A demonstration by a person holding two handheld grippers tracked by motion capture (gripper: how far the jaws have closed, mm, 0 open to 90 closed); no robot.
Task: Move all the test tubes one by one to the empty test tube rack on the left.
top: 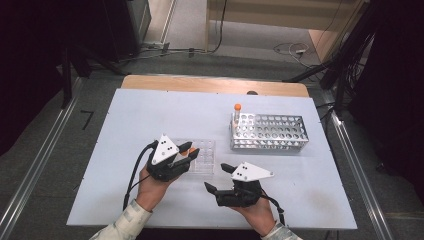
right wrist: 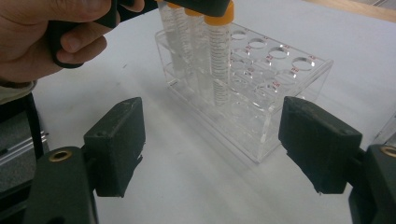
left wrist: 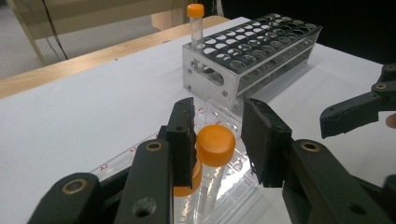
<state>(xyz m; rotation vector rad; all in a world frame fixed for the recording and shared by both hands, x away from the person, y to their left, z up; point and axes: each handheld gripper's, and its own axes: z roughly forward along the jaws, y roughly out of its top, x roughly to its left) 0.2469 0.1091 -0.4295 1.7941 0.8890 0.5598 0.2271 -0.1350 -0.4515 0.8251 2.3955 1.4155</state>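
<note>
On the white desk (top: 150, 120) a person works with a gripper in each hand. The left gripper (left wrist: 217, 140) reaches over a clear plastic tube rack (right wrist: 261, 107) that stands near the middle of the desk. Its fingers (left wrist: 182, 135) straddle the orange cap of a centrifuge tube (left wrist: 215, 144) standing in that rack. In the left gripper view the left finger lies against the cap, while a narrow gap shows between the cap and the right finger, so the grip looks loosened rather than pinched tight. The tube's clear body is hard to follow below the cap, since it blends into the transparent rack. A second orange cap (left wrist: 187, 184) sits mostly hidden behind the left finger.

From the right gripper view, the graduated tube (right wrist: 218, 60) stands upright in the rack's near row, beside other clear tubes whose tops are covered by the left gripper. The hand (right wrist: 51, 32) holding that gripper is cut off at the frame edge.

The right gripper (top: 213, 176) hovers just right of the clear rack with its fingers (right wrist: 116, 140) spread wide and nothing between them.

Farther back on the right stands a metal tube rack (top: 270, 132), with one orange-capped tube (top: 237, 114) upright in its left far corner.
</note>
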